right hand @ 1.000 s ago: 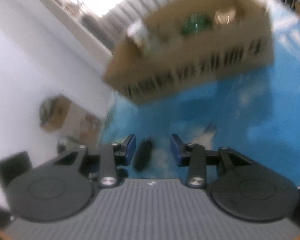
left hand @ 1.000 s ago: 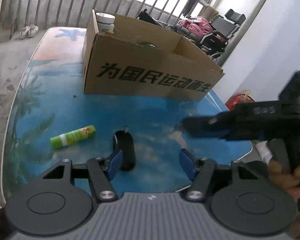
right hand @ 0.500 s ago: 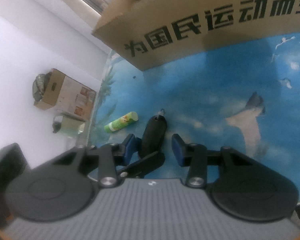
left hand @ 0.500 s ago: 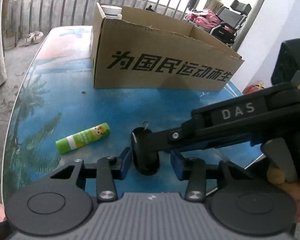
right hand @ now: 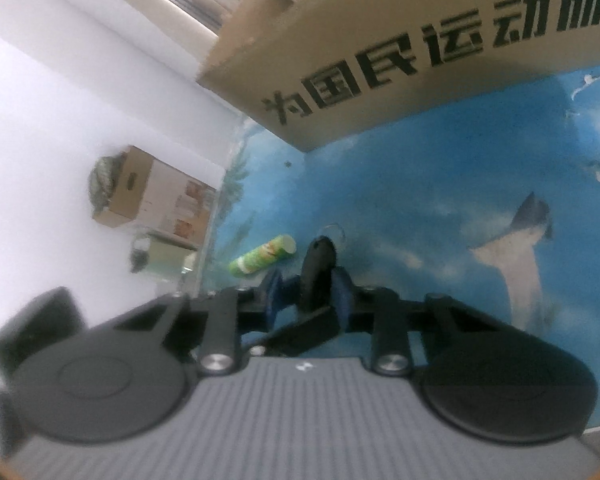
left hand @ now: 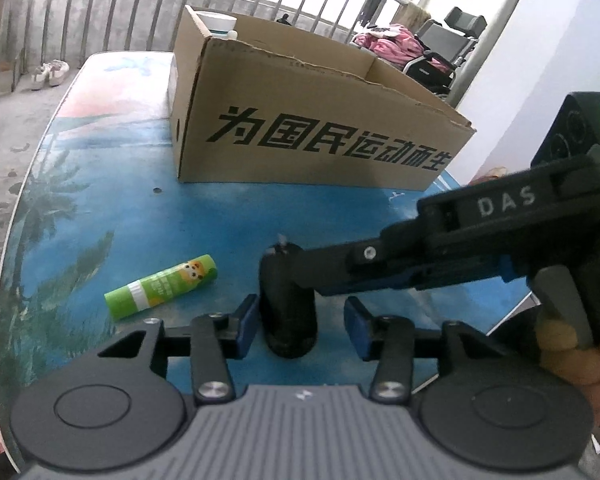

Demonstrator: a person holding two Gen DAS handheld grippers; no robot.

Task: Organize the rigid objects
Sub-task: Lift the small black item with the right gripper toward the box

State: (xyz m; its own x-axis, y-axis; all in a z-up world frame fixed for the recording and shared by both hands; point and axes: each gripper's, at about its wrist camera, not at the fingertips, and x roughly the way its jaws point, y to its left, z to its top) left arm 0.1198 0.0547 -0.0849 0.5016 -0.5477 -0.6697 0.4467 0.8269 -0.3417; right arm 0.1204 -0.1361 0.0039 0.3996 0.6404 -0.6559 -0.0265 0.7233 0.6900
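A small black oblong object (left hand: 286, 308) (right hand: 316, 268) with a wire ring at its far end rests on the blue printed table (left hand: 100, 200). It sits between the blue pads of my left gripper (left hand: 300, 326), whose jaws are opening; the right pad stands clear of it. My right gripper (right hand: 308, 290) reaches in from the right, fingers (left hand: 360, 256) over the object's upper part. Its jaws are closing and the pads press on the object. A green glue stick (left hand: 160, 286) (right hand: 262, 260) lies just left of it. Behind stands an open cardboard box (left hand: 320, 136) (right hand: 420, 52).
A person's hand (left hand: 572, 344) holds the right gripper's handle. The table's curved edge runs along the left. Off the table are a railing, shoes (left hand: 50, 74), a wheelchair (left hand: 440, 56), and a small carton (right hand: 140, 192) by the white wall.
My right gripper came in from the right and closed on the black object. My left gripper sank closer to it, narrowed, then widened a little.
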